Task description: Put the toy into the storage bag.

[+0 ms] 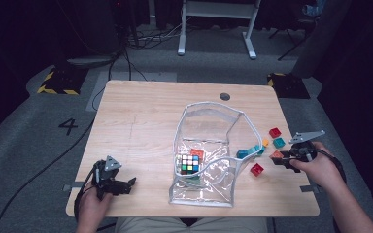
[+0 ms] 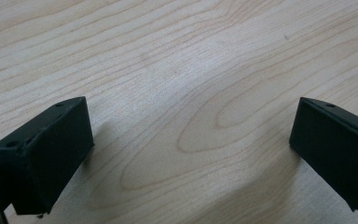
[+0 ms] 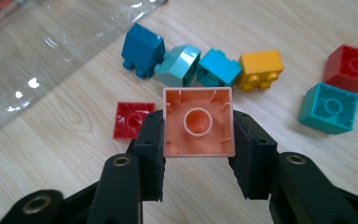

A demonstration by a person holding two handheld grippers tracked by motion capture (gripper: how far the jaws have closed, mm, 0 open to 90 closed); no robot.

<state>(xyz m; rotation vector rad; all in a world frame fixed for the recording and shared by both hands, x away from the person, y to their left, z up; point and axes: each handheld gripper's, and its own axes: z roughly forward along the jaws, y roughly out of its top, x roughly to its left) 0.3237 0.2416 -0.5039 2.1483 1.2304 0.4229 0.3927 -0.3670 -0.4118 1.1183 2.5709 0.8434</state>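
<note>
At the near left corner of the wooden table (image 1: pixel 141 111), the left gripper (image 2: pixel 191 154) rests low over bare wood with its jaws wide apart and nothing between them. At the near right, the right gripper (image 3: pixel 198 154) is clamped on an orange building brick (image 3: pixel 198 122), hollow underside facing its camera, lifted just above the tabletop. Just left of it lies a red brick (image 3: pixel 133 120). Left again, the clear zip pouch (image 1: pixel 201 191) lies open, a Rubik's cube (image 1: pixel 188 163) inside. Farther off sit a dark blue brick (image 3: pixel 142 49), two teal bricks (image 3: pixel 218 67), a yellow brick (image 3: pixel 261 68), another teal brick (image 3: pixel 329 108) and a second red brick (image 3: pixel 353 67).
</note>
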